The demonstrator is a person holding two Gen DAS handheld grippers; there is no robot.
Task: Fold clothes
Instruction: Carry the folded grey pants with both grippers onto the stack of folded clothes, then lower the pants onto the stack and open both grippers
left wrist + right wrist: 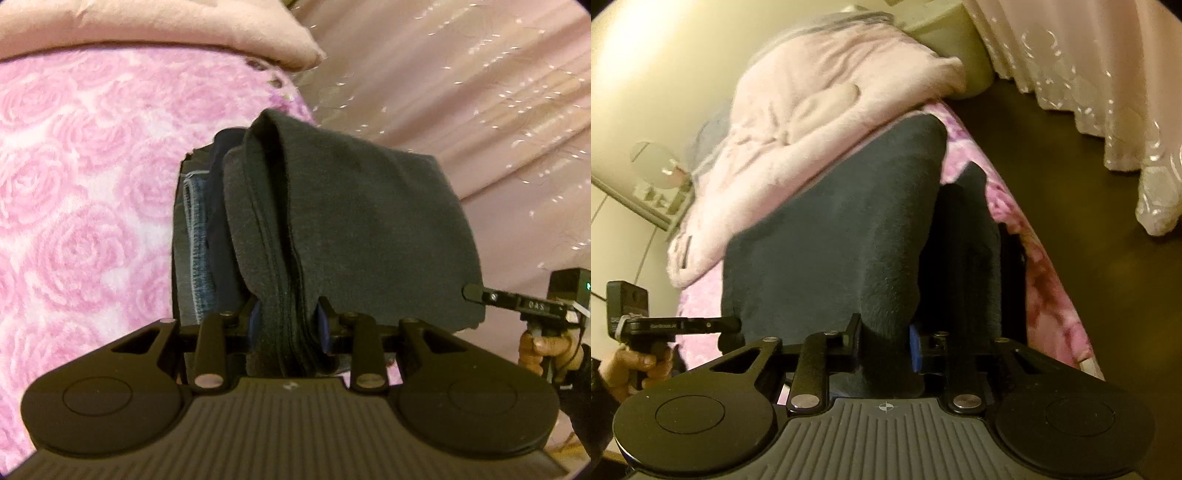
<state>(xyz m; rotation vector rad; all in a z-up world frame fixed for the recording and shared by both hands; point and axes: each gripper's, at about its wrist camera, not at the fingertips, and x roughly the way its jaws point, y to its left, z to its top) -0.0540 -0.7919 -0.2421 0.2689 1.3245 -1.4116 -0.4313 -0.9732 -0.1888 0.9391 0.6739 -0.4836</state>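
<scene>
Both the left gripper [286,325] and the right gripper [884,343] pinch the dark grey cloth [351,221], already doubled over and held above the folded jeans [197,236] on the pink rose blanket [74,166], so laying it down is left.

Dark garment [362,229] matt knit cloth; pink blanket [74,177] fluffy, rose-textured; curtain [498,92] glittery

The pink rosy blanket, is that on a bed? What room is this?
Most likely a bedroom. The rose-patterned blanket covers what looks like a bed, a puffy pink quilt is heaped on it, and a sparkly curtain hangs beside it.
</scene>
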